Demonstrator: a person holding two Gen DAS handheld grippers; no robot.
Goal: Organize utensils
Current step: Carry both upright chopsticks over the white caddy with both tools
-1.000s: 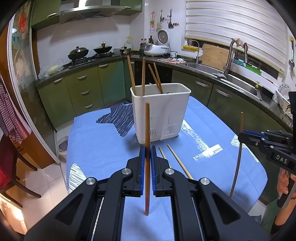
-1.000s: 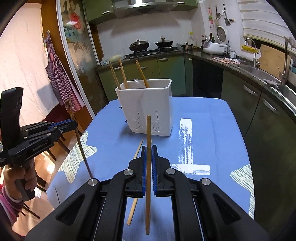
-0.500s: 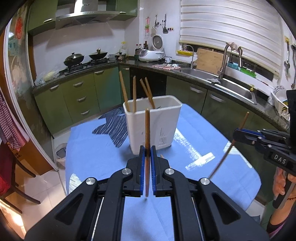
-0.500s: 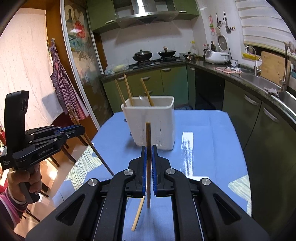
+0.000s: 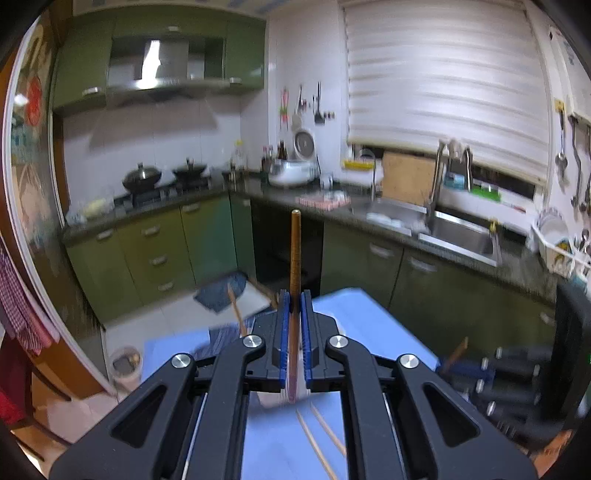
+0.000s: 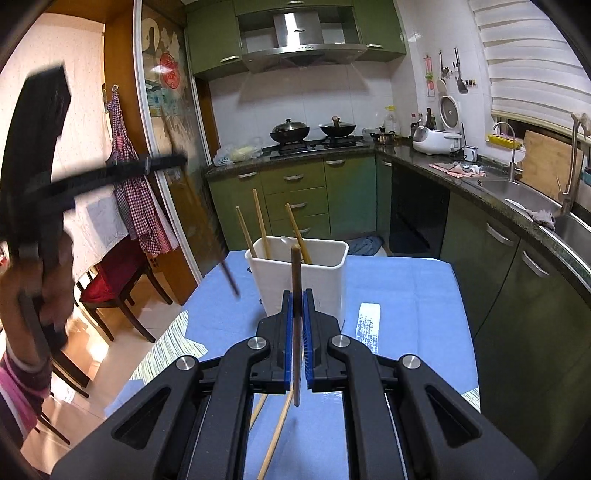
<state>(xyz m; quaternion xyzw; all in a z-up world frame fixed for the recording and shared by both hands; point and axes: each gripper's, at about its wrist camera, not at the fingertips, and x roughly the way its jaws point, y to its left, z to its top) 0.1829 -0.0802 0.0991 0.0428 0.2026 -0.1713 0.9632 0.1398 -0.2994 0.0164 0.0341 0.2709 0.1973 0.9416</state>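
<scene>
Both my grippers clamp a chopstick each, above the blue table.

Left wrist view: my left gripper (image 5: pixel 294 332) pinches an upright dark chopstick (image 5: pixel 295 254); two loose chopsticks (image 5: pixel 321 439) lie on the blue tablecloth (image 5: pixel 369 317) below. Right wrist view: my right gripper (image 6: pixel 295 332) grips a brown chopstick (image 6: pixel 295 273) just before the white utensil holder (image 6: pixel 325 280), which already holds three.

Both the left gripper (image 5: pixel 295 306) and the right gripper (image 6: pixel 297 306) look like matt black plastic with blue ribbed pads (image 6: pixel 308 347) and shiny metal screw heads (image 6: pixel 257 342), and each clamps a wooden chopstick (image 6: pixel 295 295) with a dull brown finish. The holder (image 6: pixel 325 284) on the desk (image 6: pixel 406 295) is smooth white plastic, and the desk wears a matt blue cloth. Behind it, the cabinets (image 6: pixel 291 199) are glossy green and the hood (image 6: pixel 301 35) is brushed metal.
</scene>
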